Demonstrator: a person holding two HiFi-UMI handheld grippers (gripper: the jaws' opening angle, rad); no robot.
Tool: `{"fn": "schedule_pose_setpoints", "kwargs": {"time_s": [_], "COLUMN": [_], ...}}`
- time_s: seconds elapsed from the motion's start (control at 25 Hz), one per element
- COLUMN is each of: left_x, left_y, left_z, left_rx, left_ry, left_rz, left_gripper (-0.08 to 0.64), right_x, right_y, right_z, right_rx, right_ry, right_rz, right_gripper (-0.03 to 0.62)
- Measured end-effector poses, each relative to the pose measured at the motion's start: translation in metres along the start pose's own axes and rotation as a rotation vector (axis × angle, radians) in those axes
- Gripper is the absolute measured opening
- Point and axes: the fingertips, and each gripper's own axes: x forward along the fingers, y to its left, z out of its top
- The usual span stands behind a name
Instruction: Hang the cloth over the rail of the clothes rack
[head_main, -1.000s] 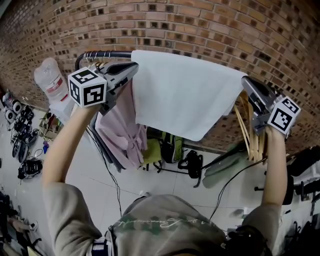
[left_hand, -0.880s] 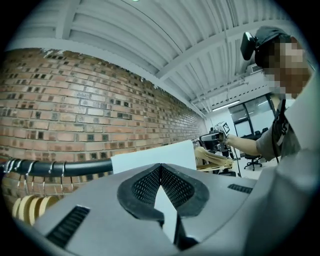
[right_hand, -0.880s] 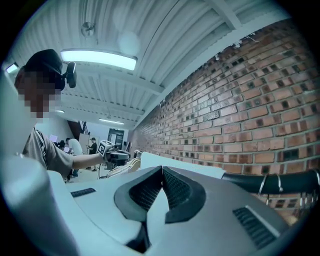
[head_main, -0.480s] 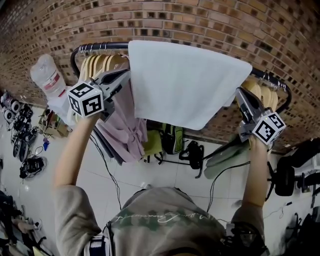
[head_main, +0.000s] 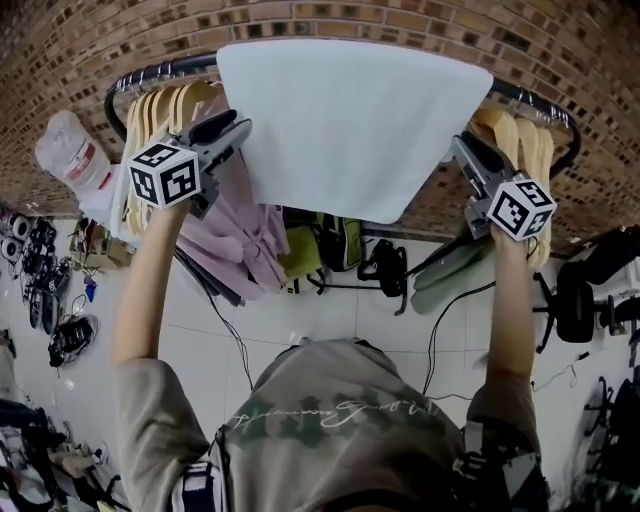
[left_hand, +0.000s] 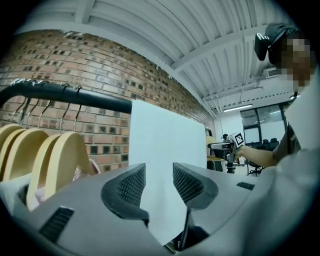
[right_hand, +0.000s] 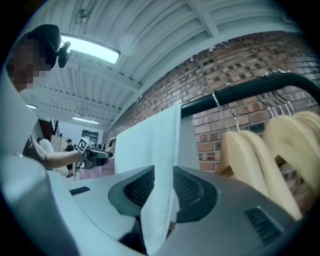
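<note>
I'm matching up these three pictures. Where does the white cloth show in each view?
Head view: the white rectangular cloth is at top centre, draped over the black metal rail.
Left gripper view: the cloth is at centre, right of the pale wooden hangers.
Right gripper view: the cloth is at centre-left, its near edge towards the camera.
Shared landmark: the black rail.

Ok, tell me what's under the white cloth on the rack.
The white cloth drapes over the black rail, which shows only at either side; the stretch beneath is covered. The brick wall stands behind, also hidden where the cloth hangs.
</note>
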Motion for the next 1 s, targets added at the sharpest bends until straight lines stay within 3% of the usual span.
{"fn": "schedule_pose_setpoints", "kwargs": {"time_s": [0.16,0.32,0.56,0.84,1.0], "left_x": [0.008,0.010,0.003,0.016,0.022], "left_y": [0.014,0.024,0.036,0.044,0.042], "left_z": [-0.010,-0.012,-0.022,-0.029,-0.023], "left_rx": [-0.019,-0.017,-0.037,-0.096,-0.125], "left_ry": [-0.020,-0.016,-0.003,0.039,0.010], "left_rz": [0.055,0.092,0.099,0.061,0.000], "left_gripper": [0.160,0.160,0.161,0.201,0.199], "right_x": [-0.006,-0.007,0.000,0.005,0.005], "right_y": [-0.016,-0.025,-0.022,-0.027,-0.025], "right_z": [-0.012,-0.017,-0.016,-0.023,-0.020], "right_rx": [0.045,0.110,0.084,0.114,0.108], "right_ry": [0.005,0.001,0.005,0.022,-0.003], "right_rz": [-0.007,0.015,0.004,0.011,0.025], "right_gripper": [0.094,0.140,0.140,0.141,0.140]}}
